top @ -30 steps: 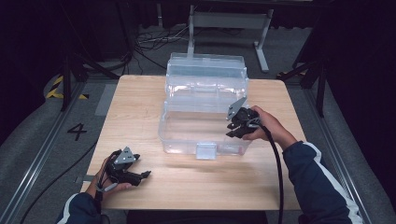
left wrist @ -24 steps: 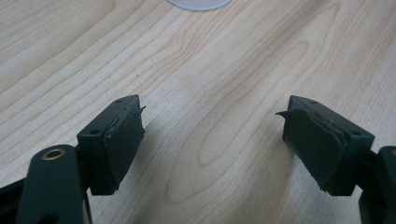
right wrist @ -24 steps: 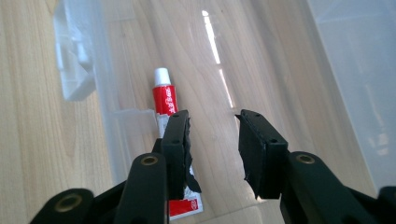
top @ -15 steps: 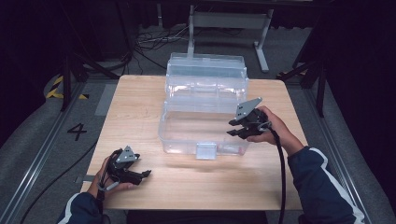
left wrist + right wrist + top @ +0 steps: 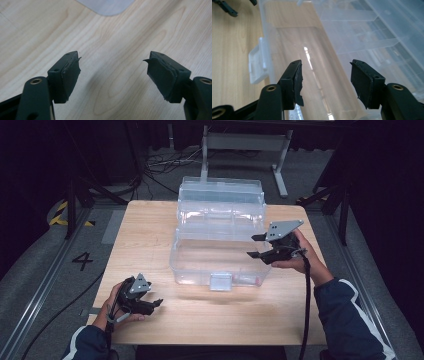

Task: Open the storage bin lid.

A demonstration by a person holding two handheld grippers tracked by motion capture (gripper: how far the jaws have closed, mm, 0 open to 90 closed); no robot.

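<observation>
As we lift our right gripper [image 5: 255, 246] off the clear plastic box [image 5: 220, 240] mid-table, its jaws have just been opening with nothing between them: looks like we've let go. Our left gripper [image 5: 156, 303] rests wide and empty near the table [image 5: 150, 230] edge.

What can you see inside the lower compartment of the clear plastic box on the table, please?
Through the clear plastic box, the lower compartment shows just the wooden table beneath and light glare. A small reddish mark sits near its front right corner, too small to identify. The stepped trays behind blur what they hold.
</observation>
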